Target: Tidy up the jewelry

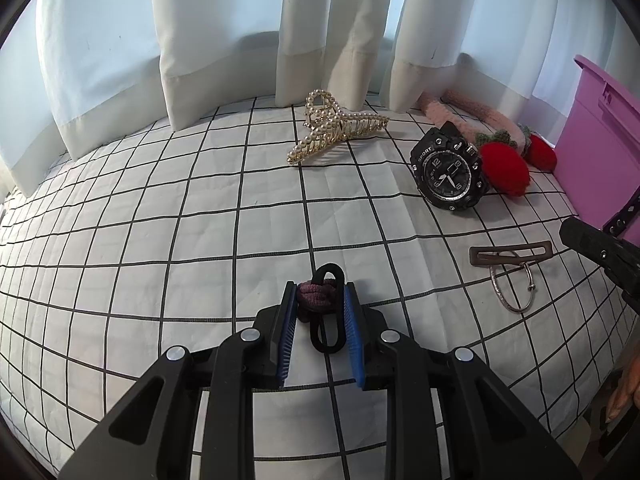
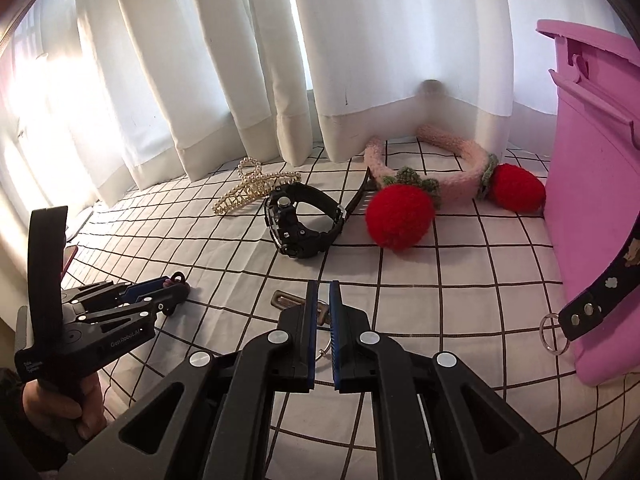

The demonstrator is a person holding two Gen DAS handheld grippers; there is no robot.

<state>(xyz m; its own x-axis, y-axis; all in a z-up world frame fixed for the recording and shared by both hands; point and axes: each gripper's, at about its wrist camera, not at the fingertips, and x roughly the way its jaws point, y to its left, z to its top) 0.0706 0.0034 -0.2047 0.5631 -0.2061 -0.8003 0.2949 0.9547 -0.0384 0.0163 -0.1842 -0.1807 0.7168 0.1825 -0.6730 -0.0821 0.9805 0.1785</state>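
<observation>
A: What's in the left gripper [image 1: 320, 304]?
B: Its jaws are clenched on a black elastic hair tie with a mauve fabric knot [image 1: 323, 307], just over the white grid-checked bedcover [image 1: 180, 240].
A: And the right gripper [image 2: 323, 304]?
B: Jaws pinched together on a thin silver wire bangle [image 2: 327, 346], a flat brown rectangular hair clip [image 2: 286, 301] lying behind them. A black sport wristwatch [image 2: 304, 220] lies well beyond.

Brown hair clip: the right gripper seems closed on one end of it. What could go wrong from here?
1. The right gripper seems to pinch only one end of the brown hair clip, so the clip may pivot or slip out when lifted.
2. The silver bangle overlaps the clip and may be dragged along, then fall.
3. The left gripper holds bundled hair ties; one may drop.
</observation>
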